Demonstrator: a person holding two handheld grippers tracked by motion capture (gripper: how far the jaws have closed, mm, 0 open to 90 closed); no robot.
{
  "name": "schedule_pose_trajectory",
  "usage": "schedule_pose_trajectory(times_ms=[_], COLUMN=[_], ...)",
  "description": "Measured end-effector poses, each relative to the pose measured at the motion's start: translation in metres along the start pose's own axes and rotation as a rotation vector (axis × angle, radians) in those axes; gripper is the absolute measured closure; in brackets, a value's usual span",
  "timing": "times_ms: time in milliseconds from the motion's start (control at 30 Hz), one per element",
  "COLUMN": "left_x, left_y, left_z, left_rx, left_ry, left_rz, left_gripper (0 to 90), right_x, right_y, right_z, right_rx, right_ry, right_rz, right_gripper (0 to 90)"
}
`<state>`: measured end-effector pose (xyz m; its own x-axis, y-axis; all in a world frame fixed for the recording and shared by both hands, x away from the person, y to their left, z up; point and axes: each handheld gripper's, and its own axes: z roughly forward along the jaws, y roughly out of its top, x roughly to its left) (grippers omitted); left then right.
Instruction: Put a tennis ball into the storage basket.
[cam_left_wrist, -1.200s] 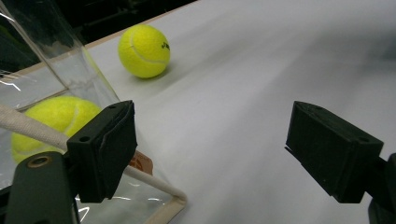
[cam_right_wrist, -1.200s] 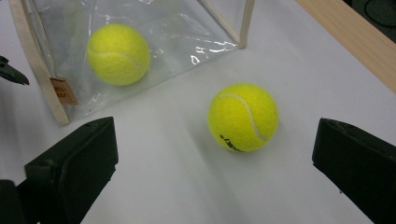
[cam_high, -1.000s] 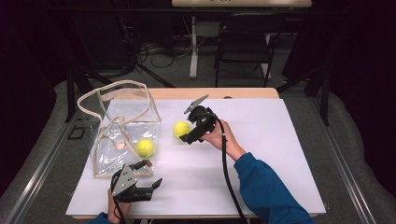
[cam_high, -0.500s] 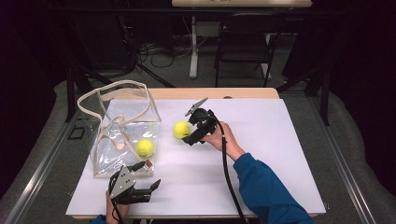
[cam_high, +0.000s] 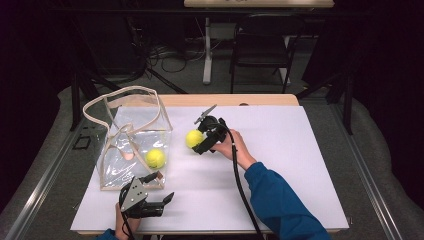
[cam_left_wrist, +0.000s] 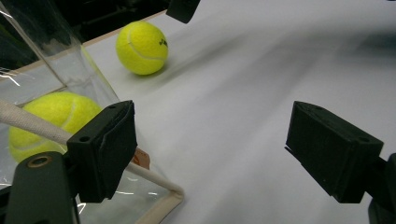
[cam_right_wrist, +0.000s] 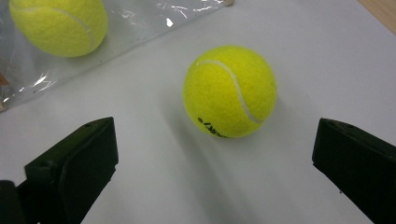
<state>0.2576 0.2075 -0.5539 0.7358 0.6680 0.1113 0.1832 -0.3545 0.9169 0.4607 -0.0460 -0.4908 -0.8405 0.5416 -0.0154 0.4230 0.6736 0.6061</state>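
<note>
Resting on the white table (cam_high: 280, 165), the loose tennis ball (cam_right_wrist: 229, 91) now sits framed ahead of the right gripper (cam_high: 202, 140), whose wide jaws have edged closer. Left gripper (cam_high: 162, 192), also wide, has shifted slightly by the clear bag (cam_high: 115, 150) holding a second ball (cam_high: 155, 158).

Tennis ball (cam_right_wrist: 229, 91): fuzzy yellow felt, matt.
Bag (cam_high: 131, 146): clear glossy plastic, crinkled; cream woven cloth trim.
Surface (cam_high: 280, 165): smooth white sheet, matt; wood edge.
Right gripper (cam_right_wrist: 215, 175) fingers (cam_right_wrist: 74, 163): matt black plastic.
</note>
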Motion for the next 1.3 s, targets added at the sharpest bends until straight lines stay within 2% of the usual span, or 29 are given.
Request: schedule_pose_trajectory(times_ms=[467,833,1200,1300], left_x=[0.001,-0.002,-0.001,-0.001], left_y=[0.000,0.001,0.001,0.001], left_z=[0.001,0.003,0.003,0.002], left_rx=[0.005,0.003,0.003,0.004], left_ry=[-0.007,-0.008,-0.013,-0.015], left_rz=[0.007,0.012,0.010,0.009], left_gripper=[15.9,15.9,15.9,15.8], right_x=[-0.001,-0.008,-0.009,-0.009], right_y=[0.007,0.016,0.017,0.017], right_z=[0.019,0.025,0.040,0.043], right_rx=[0.025,0.011,0.010,0.019], right_ry=[-0.024,0.003,0.007,0.011], right_rz=[-0.001,0.041,0.056,0.046], right_gripper=[0.0,0.0,0.0,0.0])
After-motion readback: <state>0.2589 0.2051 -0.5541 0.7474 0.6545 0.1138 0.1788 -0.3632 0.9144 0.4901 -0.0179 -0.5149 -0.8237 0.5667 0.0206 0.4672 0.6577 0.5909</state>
